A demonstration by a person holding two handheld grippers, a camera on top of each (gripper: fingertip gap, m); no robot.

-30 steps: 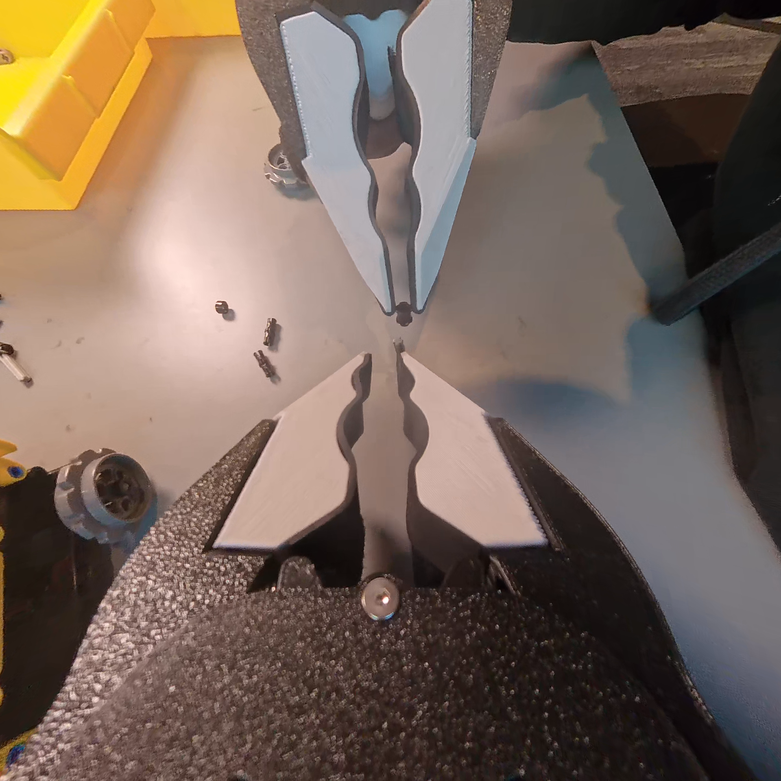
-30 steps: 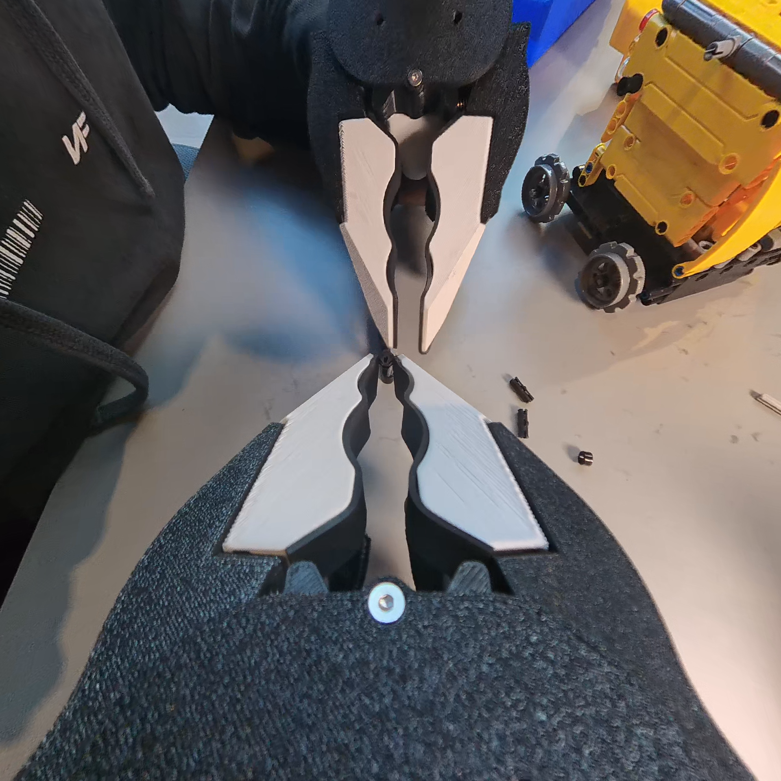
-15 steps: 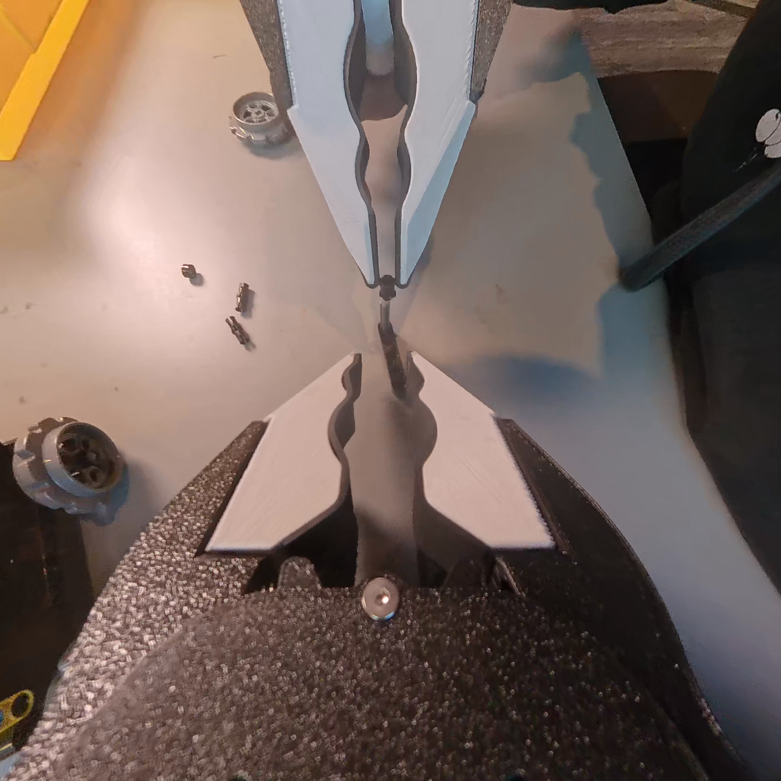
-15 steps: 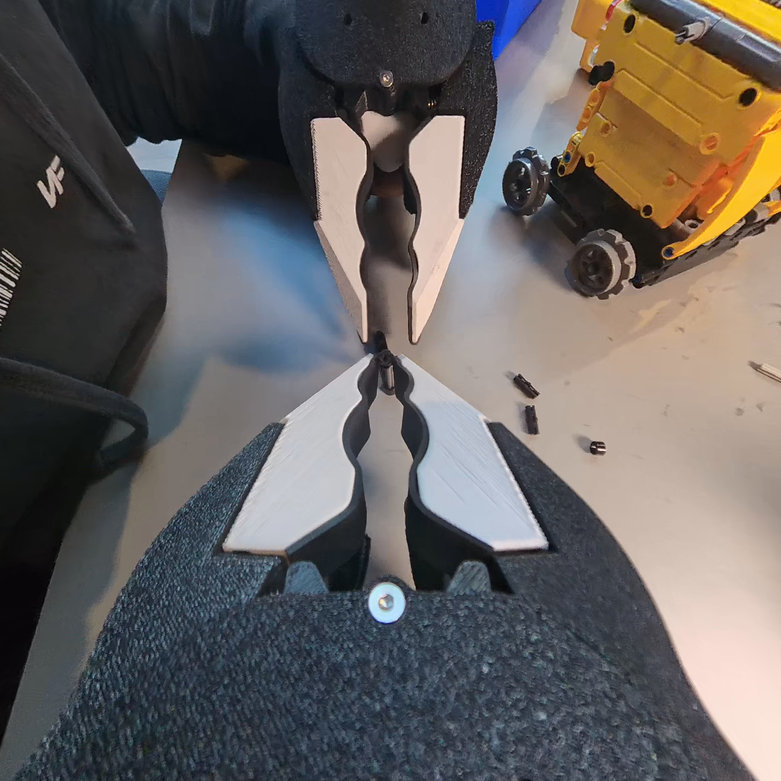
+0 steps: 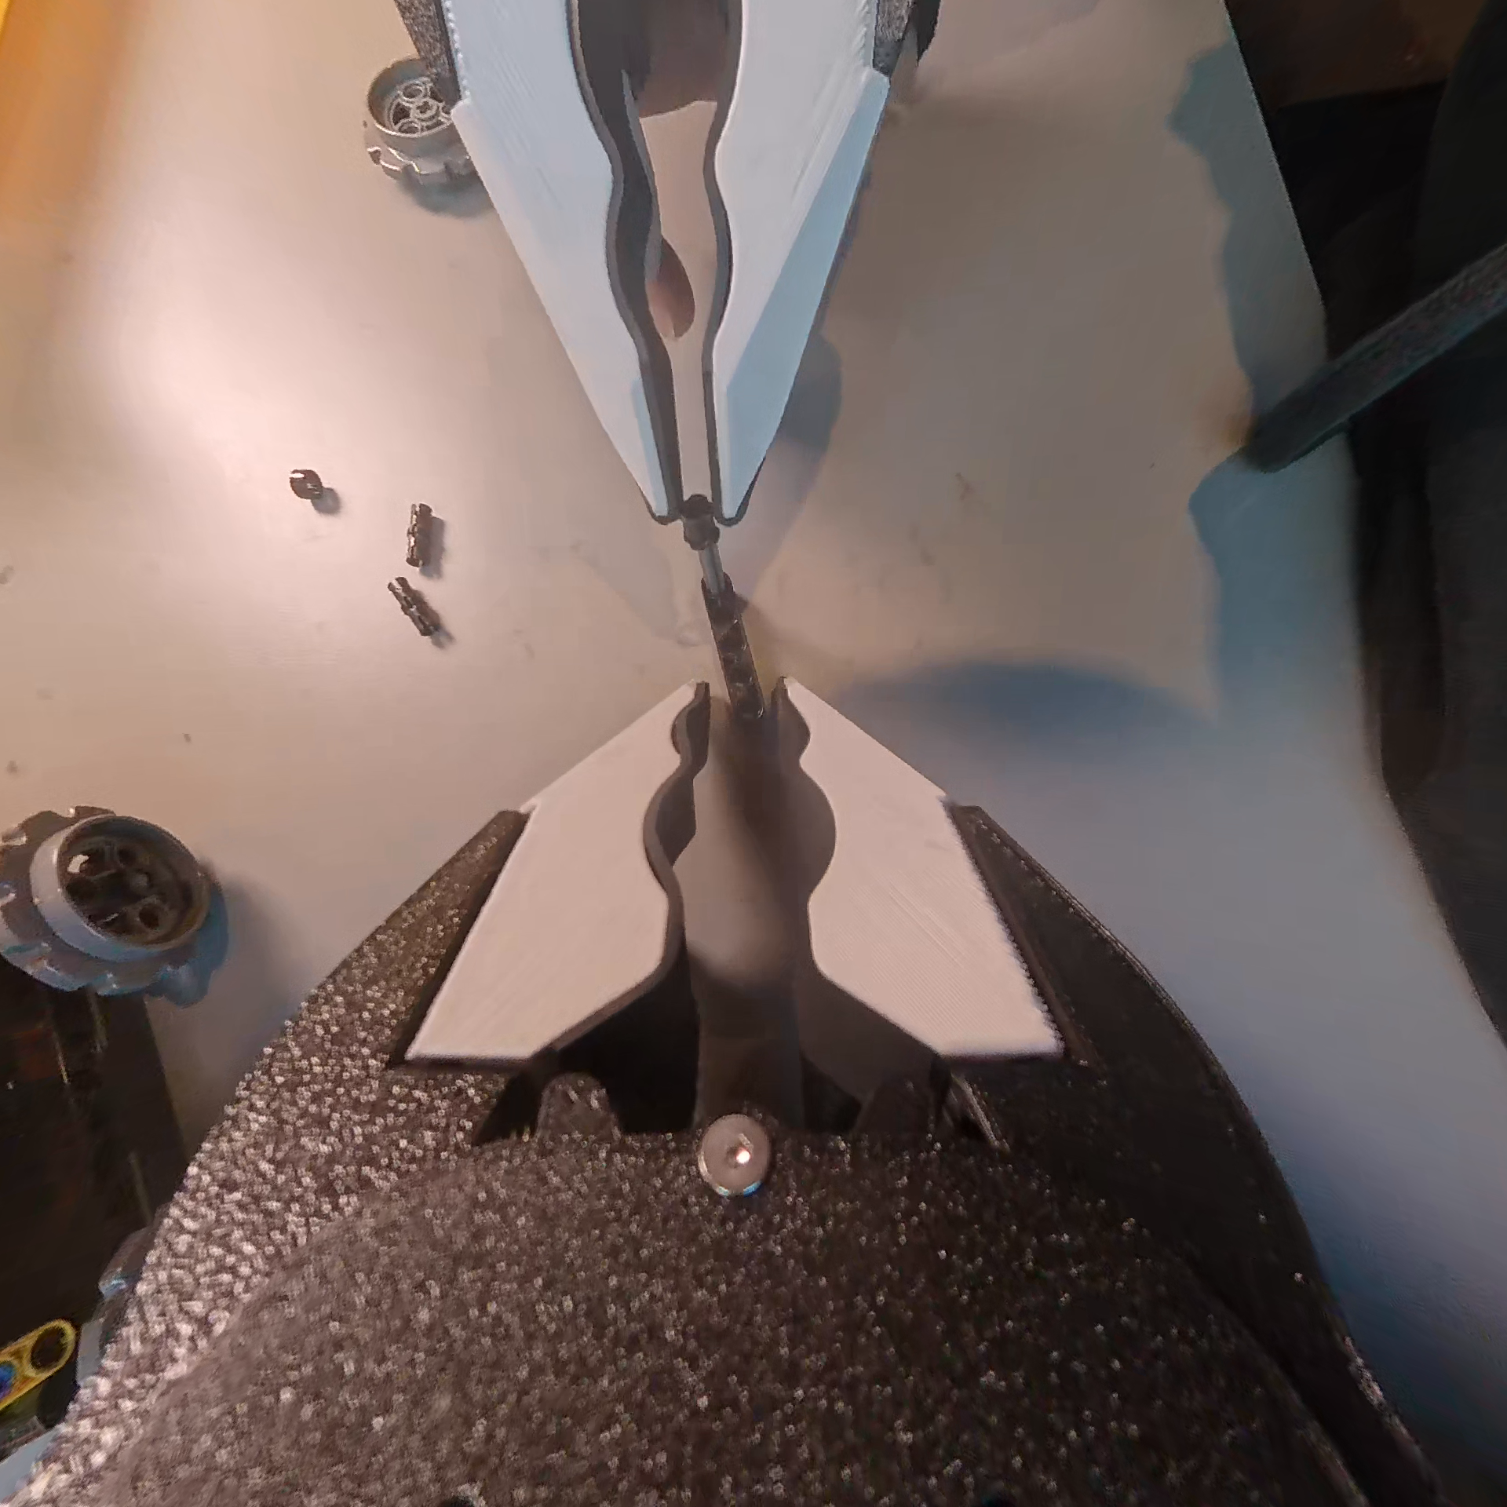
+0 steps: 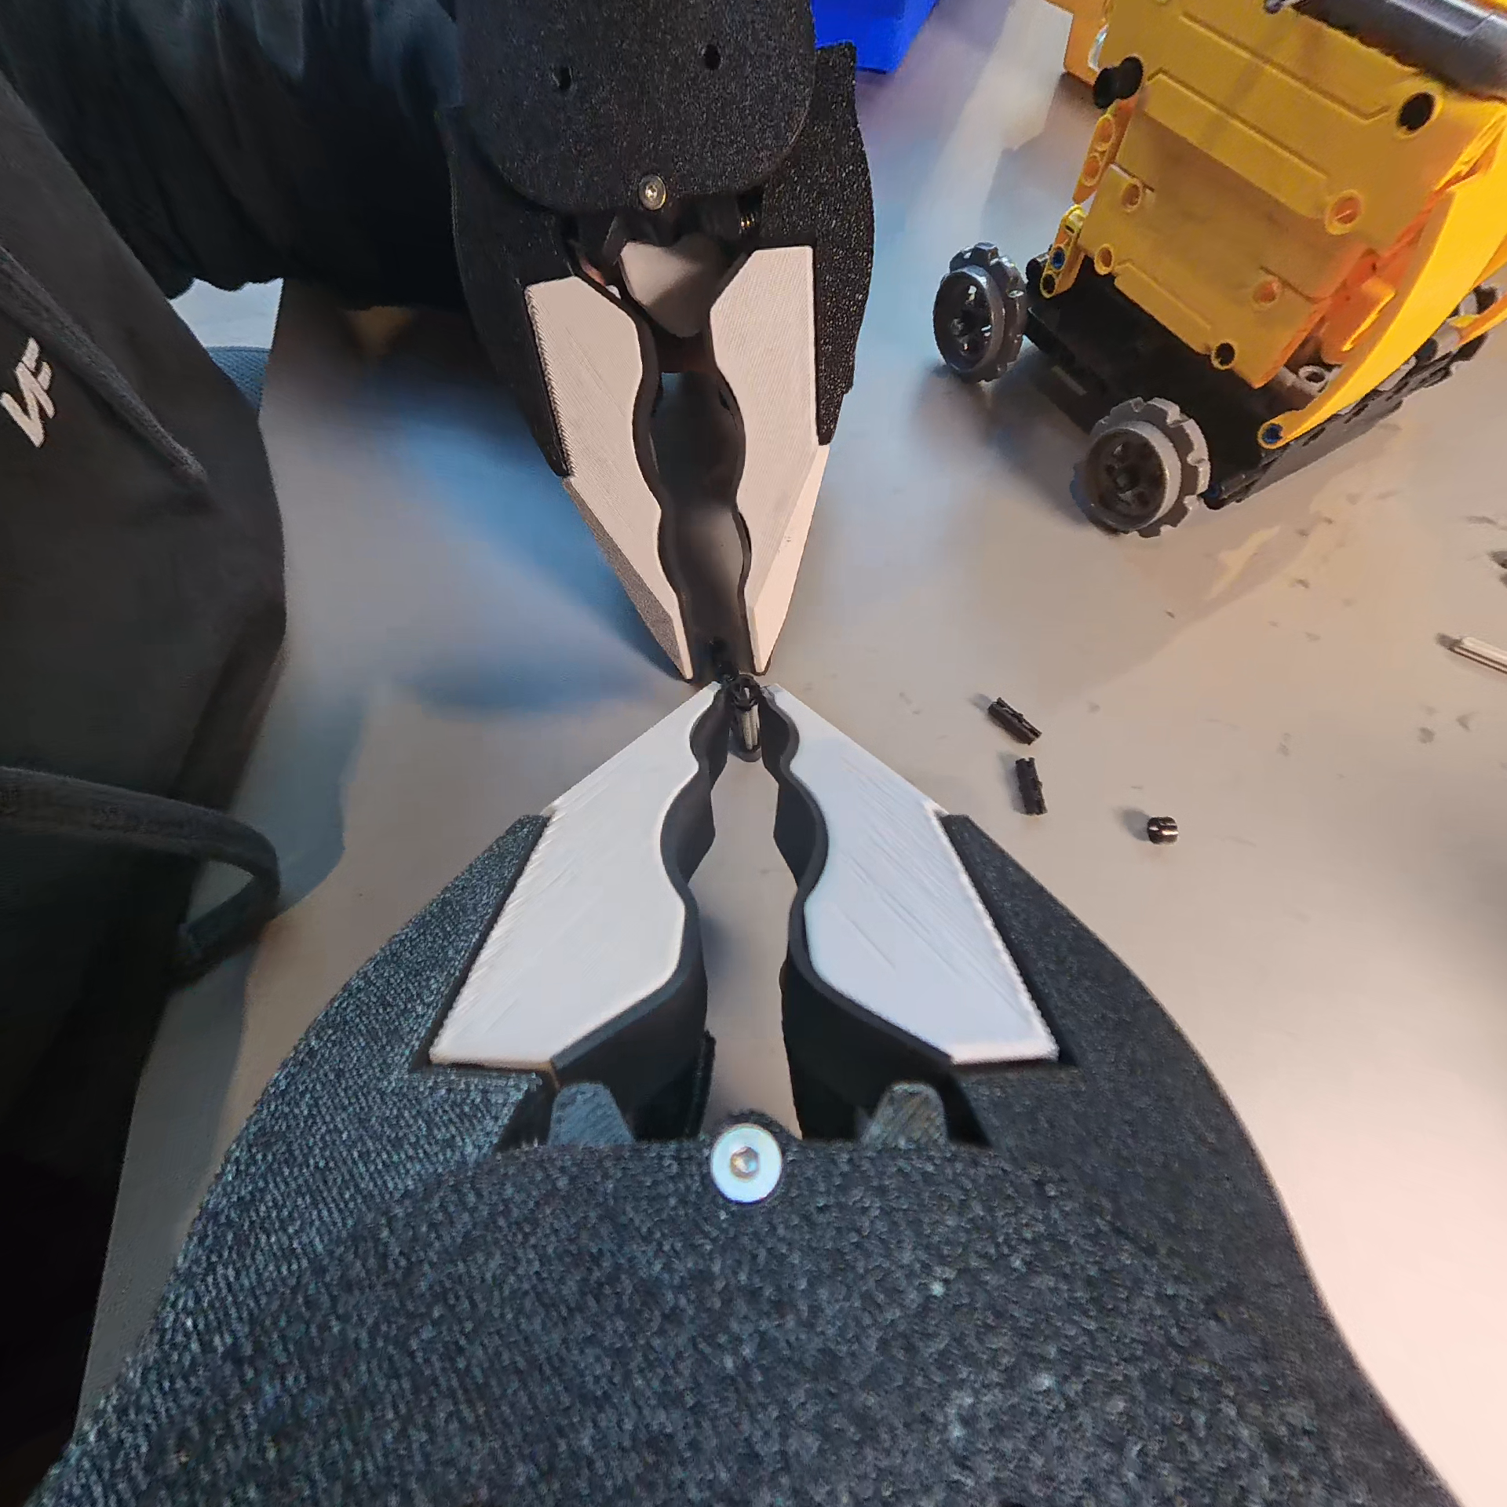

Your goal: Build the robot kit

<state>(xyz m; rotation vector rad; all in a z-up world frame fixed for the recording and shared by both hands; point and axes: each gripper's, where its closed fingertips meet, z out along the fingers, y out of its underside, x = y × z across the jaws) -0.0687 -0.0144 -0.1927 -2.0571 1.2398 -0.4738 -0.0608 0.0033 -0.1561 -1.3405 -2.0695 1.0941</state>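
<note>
The right gripper [image 5: 695, 512], clamped on a small black pin [image 5: 697, 522], has drawn back, exposing a thin axle [image 5: 736, 644] running lengthwise into the part-open left gripper [image 5: 738, 693], grip uncertain.

A pale grey table [image 6: 1060, 938] with small scuffs and marks carries everything. Three small black pins [image 6: 1029, 784] lie loose on it near one another, with a thin pale rod [image 6: 1480, 652] farther off at the edge of the right wrist view. A yellow and black brick-built vehicle [image 6: 1239, 245] stands on grey wheels, a separate grey wheel [image 5: 412, 114] lies flat on its own, and a blue block [image 6: 885, 37] sits at the far side.
</note>
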